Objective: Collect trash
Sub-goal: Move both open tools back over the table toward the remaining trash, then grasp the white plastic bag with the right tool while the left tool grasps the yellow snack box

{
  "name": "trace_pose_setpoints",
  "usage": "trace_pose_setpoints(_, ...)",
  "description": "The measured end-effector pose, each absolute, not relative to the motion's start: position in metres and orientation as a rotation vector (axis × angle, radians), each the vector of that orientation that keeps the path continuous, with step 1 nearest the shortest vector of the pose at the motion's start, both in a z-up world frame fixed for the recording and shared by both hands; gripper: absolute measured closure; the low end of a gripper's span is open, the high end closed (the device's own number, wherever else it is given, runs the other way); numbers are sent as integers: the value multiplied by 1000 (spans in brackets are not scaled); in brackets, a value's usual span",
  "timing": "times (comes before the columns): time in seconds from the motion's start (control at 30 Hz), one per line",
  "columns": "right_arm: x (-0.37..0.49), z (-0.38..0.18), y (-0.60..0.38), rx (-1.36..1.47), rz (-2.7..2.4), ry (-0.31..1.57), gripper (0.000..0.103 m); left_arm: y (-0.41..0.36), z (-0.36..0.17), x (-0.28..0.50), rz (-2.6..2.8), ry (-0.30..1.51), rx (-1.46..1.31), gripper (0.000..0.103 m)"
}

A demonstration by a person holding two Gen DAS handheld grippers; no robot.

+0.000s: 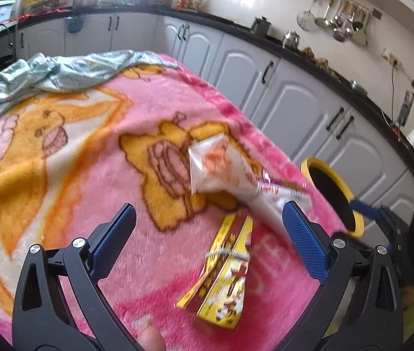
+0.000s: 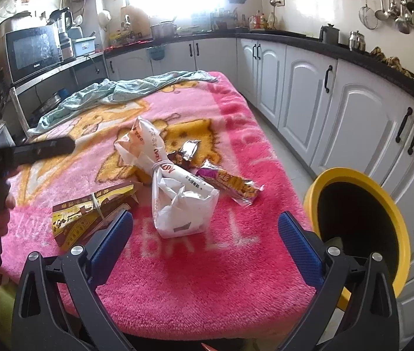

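Right wrist view: trash all out on the table, nothing binned yet by the look of it.

Left to right on the pink blanket [image 2: 177, 263]: yellow-brown box [image 2: 90, 213], tied white bag [image 2: 174, 193], brown wrapper [image 2: 188, 149], snack packet [image 2: 230, 185], then yellow-rimmed bin [image 2: 359, 219]. Left gripper [image 1: 207, 228] and right gripper [image 2: 205, 234] both spread apart, empty. Kitchen cabinets [image 2: 309, 93] behind.

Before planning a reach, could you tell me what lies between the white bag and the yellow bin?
A purple-and-orange snack wrapper on the pink blanket, in the right wrist view.
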State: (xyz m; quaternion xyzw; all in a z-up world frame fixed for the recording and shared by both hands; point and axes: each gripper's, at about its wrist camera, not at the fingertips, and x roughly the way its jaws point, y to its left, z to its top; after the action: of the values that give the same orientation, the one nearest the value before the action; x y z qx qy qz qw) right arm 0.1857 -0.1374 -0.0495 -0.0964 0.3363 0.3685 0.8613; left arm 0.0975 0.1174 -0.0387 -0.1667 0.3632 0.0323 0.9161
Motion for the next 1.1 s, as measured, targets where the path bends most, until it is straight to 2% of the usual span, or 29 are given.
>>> trace_pose_setpoints(0.37,214,-69,-123,-183,847,801,6,98,-76,86,-72,871,-293,11)
trace_pose_setpoints(0.67,224,-83,-107,-137,915,882,7,84,-99,88,-94,970,-221,27)
trace_pose_setpoints(0.73,226,-85,-104,-129,925,892,7,85,-100,88,-81,974,-206,36)
trace_pose_setpoints(0.87,230,-89,-100,-97,937,923,25,90,-101,87,-52,981,-195,54)
trace_pose_setpoints(0.9,231,-90,-100,-90,939,932,28,91,-101,87,-54,982,-195,54)
trace_pose_setpoints(0.97,231,-92,-99,-89,944,939,43,94,-101,86,-63,984,-197,54)
trace_pose_setpoints(1.1,228,-92,-101,-92,948,930,54,90,-100,82,-62,978,-174,55)
